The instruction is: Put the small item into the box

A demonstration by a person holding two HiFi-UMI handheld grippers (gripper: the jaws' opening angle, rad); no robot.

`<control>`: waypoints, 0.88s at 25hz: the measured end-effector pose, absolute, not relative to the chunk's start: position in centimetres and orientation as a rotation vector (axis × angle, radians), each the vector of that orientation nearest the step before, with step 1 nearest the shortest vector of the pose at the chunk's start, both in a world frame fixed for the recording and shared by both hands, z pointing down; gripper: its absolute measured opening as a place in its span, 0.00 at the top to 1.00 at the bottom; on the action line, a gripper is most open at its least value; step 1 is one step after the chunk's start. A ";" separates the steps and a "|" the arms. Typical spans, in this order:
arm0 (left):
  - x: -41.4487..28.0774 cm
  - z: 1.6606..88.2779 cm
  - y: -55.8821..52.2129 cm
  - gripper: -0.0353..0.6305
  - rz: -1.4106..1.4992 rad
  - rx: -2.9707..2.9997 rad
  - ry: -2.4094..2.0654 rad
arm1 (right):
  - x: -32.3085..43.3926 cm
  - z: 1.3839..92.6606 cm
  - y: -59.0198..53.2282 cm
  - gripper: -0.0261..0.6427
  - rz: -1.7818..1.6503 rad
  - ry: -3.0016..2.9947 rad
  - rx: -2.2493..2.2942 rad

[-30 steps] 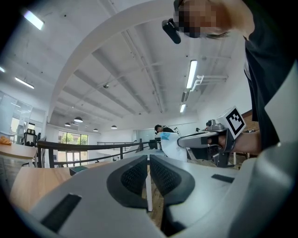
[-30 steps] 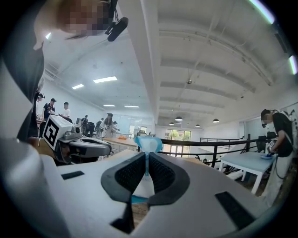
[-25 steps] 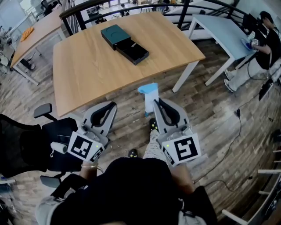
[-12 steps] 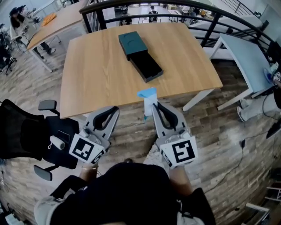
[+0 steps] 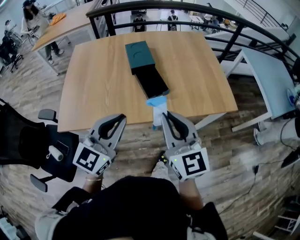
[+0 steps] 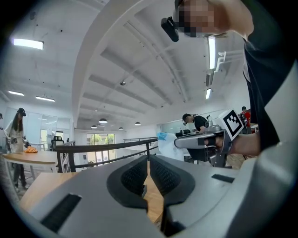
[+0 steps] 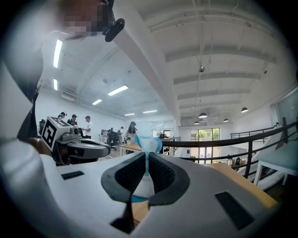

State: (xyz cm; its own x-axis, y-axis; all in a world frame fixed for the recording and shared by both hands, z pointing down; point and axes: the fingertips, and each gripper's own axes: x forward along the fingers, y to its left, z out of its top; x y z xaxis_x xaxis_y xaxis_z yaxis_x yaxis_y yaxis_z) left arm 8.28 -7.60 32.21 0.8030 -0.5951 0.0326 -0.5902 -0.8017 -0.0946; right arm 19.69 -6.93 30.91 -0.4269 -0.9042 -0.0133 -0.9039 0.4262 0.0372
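Note:
A dark teal box lid [image 5: 140,55] lies on the wooden table [image 5: 98,79], with the open black box tray [image 5: 153,83] sticking out of it toward me. My right gripper [image 5: 163,115] [image 7: 146,160] is shut on a small white item with a blue top [image 5: 157,107] [image 7: 148,145], held just at the table's front edge, short of the tray. My left gripper [image 5: 122,117] [image 6: 149,163] hangs beside it, below the table edge, shut with nothing between its jaws. The left gripper view also catches the right gripper [image 6: 203,141] and the item [image 6: 166,144].
A black office chair [image 5: 28,145] stands at my left. A pale blue table [image 5: 269,77] is to the right, and a dark railing [image 5: 187,6] curves behind the wooden table. People stand at a far desk [image 5: 51,26] at the back left.
The wooden table and box have come nearer and more centred in view. Both grippers now sit at its front edge, the right one still shut on the item.

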 end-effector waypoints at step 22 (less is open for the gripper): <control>15.6 32.2 -12.2 0.91 -0.148 -2.812 1.154 | 27.4 32.2 -13.1 0.91 -0.022 -2.763 1.505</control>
